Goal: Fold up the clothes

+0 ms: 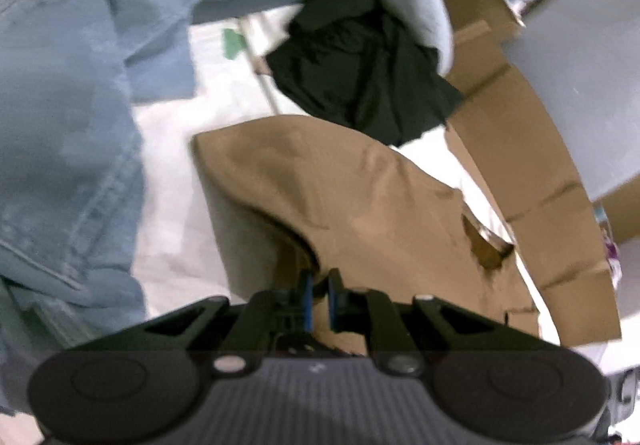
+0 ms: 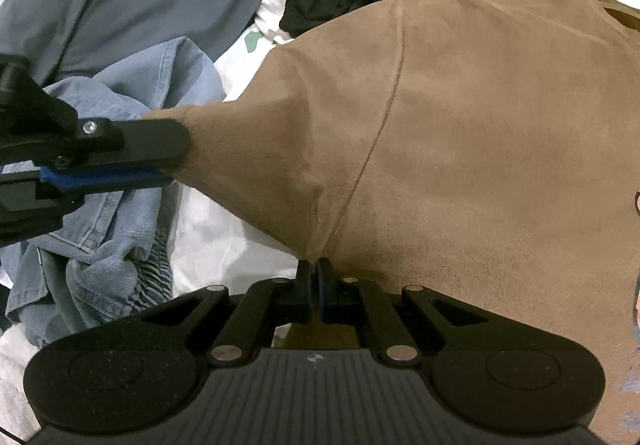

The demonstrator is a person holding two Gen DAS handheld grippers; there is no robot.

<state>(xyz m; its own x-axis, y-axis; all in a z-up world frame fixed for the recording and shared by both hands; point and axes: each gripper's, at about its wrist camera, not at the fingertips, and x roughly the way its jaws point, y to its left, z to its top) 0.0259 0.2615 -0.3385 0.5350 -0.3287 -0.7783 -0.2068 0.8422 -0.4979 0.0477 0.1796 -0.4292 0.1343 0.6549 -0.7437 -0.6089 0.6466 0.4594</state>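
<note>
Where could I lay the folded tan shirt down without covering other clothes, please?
Bare white sheet shows between the blue denim garment and the tan shirt, pinched by the left gripper and right gripper. It is crowded farther back, around the black garment and cardboard.

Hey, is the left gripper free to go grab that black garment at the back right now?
Probably not. The left gripper is shut on a corner of the tan shirt, so it would have to let go first. The black garment itself lies uncovered beyond the shirt.
</note>
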